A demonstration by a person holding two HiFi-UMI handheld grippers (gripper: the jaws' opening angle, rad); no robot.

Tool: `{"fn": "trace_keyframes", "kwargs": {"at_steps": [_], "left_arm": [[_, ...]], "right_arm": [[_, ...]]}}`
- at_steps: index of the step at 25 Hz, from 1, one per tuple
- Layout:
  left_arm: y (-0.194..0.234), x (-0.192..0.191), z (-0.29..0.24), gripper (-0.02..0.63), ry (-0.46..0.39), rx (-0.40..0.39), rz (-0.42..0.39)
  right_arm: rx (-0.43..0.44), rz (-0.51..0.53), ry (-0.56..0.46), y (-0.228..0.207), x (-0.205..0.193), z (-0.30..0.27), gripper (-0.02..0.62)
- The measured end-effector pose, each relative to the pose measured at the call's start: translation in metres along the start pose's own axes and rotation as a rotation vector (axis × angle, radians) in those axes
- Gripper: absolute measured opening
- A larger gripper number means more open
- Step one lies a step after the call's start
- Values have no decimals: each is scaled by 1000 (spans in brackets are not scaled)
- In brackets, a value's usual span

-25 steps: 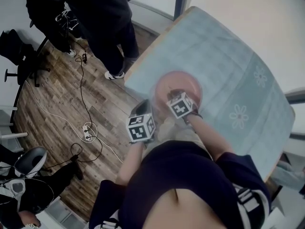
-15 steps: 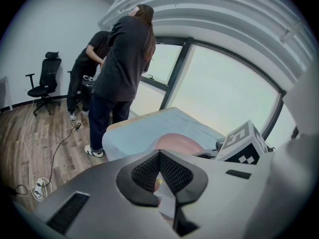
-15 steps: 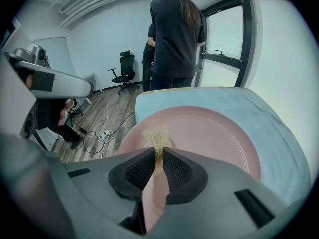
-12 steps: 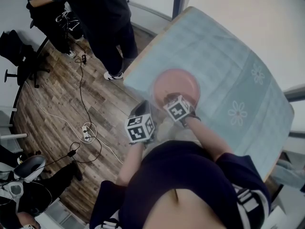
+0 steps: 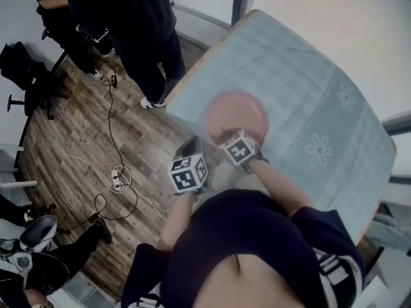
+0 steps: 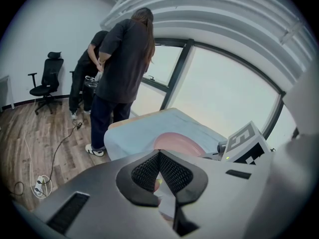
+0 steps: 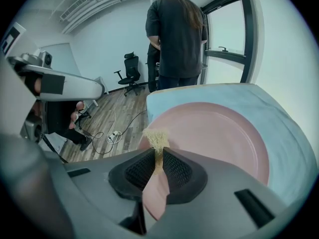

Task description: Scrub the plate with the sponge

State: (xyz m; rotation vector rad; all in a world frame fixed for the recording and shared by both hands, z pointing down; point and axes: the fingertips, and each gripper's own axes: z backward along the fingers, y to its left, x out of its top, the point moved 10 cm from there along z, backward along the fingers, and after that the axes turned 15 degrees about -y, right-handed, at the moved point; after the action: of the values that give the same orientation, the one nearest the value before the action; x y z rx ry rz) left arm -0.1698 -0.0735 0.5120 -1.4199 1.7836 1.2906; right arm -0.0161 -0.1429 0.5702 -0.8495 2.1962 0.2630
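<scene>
A round pink plate (image 5: pixel 235 113) lies on the table's pale blue cloth (image 5: pixel 302 88), near its front edge. My right gripper (image 7: pixel 158 153) is over the plate's (image 7: pixel 219 133) near left rim and is shut on a frayed tan sponge (image 7: pixel 156 139), whose tuft sticks out past the pads. In the head view the right gripper (image 5: pixel 228 136) covers the plate's near edge. My left gripper (image 6: pixel 159 155) hovers to the left of the plate (image 6: pixel 179 143), short of the table's edge. Its jaws are closed together and I see nothing held between them. The head view shows the left gripper (image 5: pixel 191 151) beside the right one.
Two people (image 5: pixel 138 24) stand on the wooden floor beyond the table's left corner. Cables and a power strip (image 5: pixel 119 175) lie on the floor, an office chair (image 5: pixel 26 76) stands at the far left. The cloth has flower prints (image 5: pixel 319 149) to the right.
The right gripper with the sponge has slid a little toward the plate's near rim. The left gripper has hardly moved.
</scene>
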Motion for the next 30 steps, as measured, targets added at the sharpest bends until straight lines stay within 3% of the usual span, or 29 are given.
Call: {"fn": "trace_keyframes", "kwargs": {"at_steps": [8,21,30], "left_arm": [[-6,-1,-6,3,2,-8,4],[-13,0,-27,3,24,-35,3],[-16,2,-41,3,43,-42,-2]], "right_arm": [[-5,-22,-41,-13,5,18,54],[-141,-21,-79,-70,12,38,54],[-227,31,-24,-111,8,37,54]]}}
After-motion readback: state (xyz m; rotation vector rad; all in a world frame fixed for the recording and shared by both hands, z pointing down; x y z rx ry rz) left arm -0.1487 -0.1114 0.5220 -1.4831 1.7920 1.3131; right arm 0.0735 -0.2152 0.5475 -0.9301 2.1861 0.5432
